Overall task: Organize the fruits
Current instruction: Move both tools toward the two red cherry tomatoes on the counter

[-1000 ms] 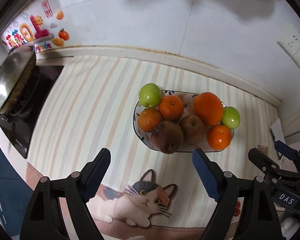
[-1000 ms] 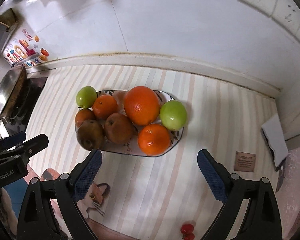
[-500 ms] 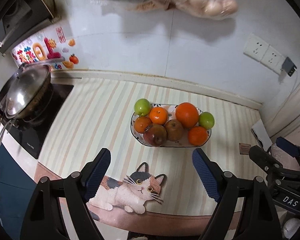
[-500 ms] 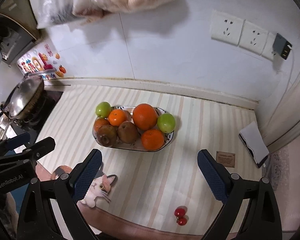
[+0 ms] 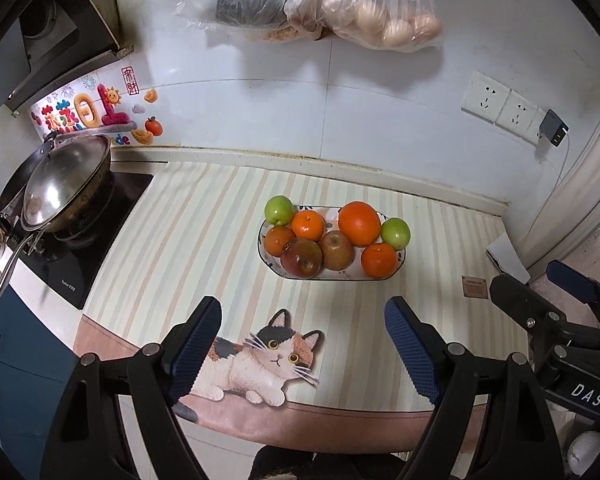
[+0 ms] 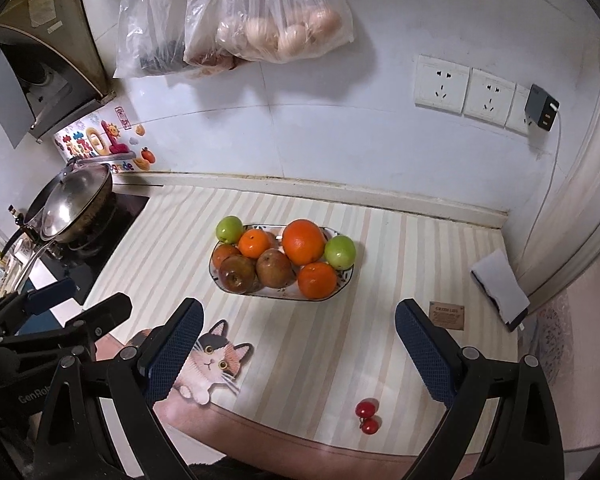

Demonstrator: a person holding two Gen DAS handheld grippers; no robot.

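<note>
The fruit plate (image 5: 398, 258) sits mid-frame on the striped surface (image 5: 188, 240), piled with oranges, green apples and what look like brownish apples. Both the left tool (image 5: 302, 350) and right tool (image 6: 298, 344) hang wide and empty at the bottom of their frames. Two cherry tomatoes (image 6: 368, 416) lie at the lower right near the surface's edge.

Both wrist cameras look steeply down from above the counter's (image 5: 172, 248) near edge toward the wall. Both take in the fruit plate (image 5: 396, 264) (image 6: 342, 282), wok, sockets and hanging bags.
</note>
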